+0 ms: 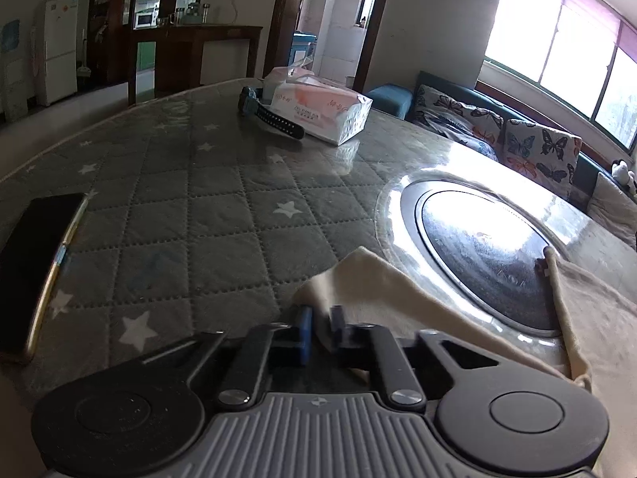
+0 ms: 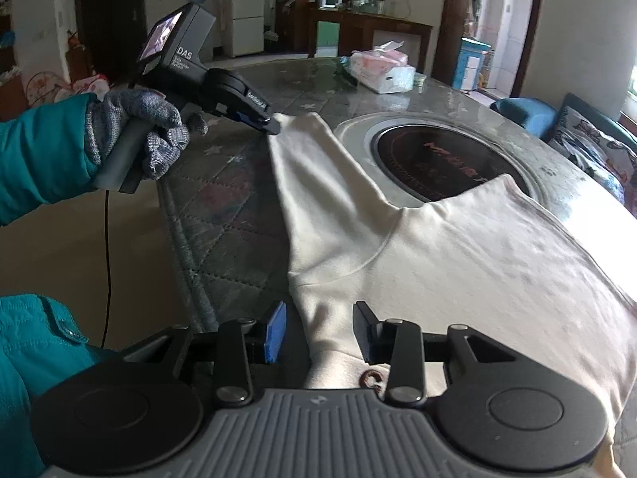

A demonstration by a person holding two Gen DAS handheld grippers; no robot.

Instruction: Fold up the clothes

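Home living-dining room: fridge (image 2: 243, 10), sofa cushions (image 1: 537, 151), quilted table (image 1: 179, 207).

Both wrist views low over table (image 1: 207, 183), facing across it; shared: tissue pack (image 1: 322, 109), cooktop (image 2: 446, 159).

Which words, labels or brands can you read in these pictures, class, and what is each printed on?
"DAS": white letters on the side of the left tongs, beside their small screen.
Smaller print under "DAS": too small to read.
Tissue pack: printing blurred, unreadable.
Round cooktop: red marking, unreadable.
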